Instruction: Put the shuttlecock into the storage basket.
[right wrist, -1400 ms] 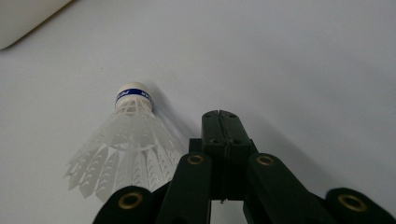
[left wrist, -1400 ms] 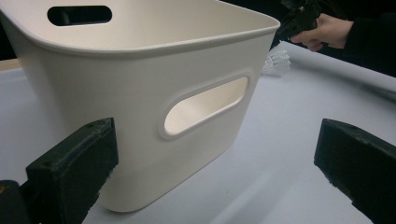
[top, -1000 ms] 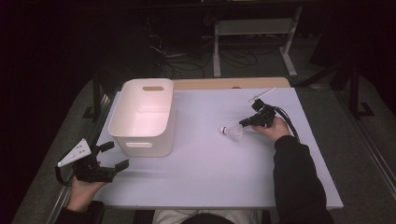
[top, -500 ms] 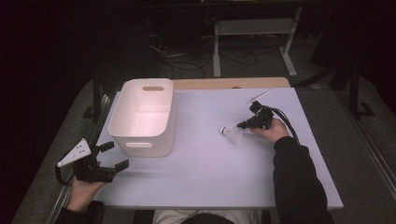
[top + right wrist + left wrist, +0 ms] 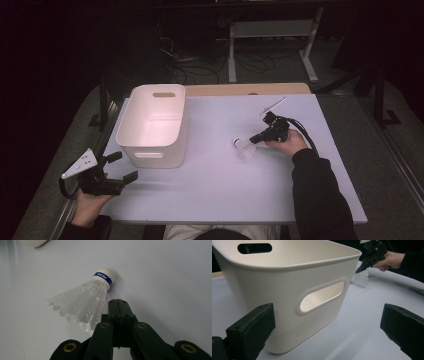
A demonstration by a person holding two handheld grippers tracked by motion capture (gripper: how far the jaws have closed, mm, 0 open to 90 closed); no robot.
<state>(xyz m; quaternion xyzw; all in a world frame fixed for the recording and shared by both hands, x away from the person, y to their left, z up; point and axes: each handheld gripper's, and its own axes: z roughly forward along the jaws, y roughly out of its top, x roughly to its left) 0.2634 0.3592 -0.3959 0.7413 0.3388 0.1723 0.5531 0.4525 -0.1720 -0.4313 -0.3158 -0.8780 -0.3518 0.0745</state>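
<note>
One shuttlecock (image 5: 86, 302) is seen lying on the pale table (image 5: 210, 200), just beside the right gripper (image 5: 119, 305), whose jaws are pressed together on nothing; the left gripper (image 5: 120, 167) is held wide apart near the white bin (image 5: 152, 125); cables are strewn over the dark floor (image 5: 200, 65) behind.

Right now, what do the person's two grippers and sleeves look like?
Both are black. The left gripper carries a grey three-cornered plate, and its fingers are blocky black pads. The right gripper has brass-coloured rivets, a black cable trailing back and a pale plate on top. The sleeves are dark.
</note>
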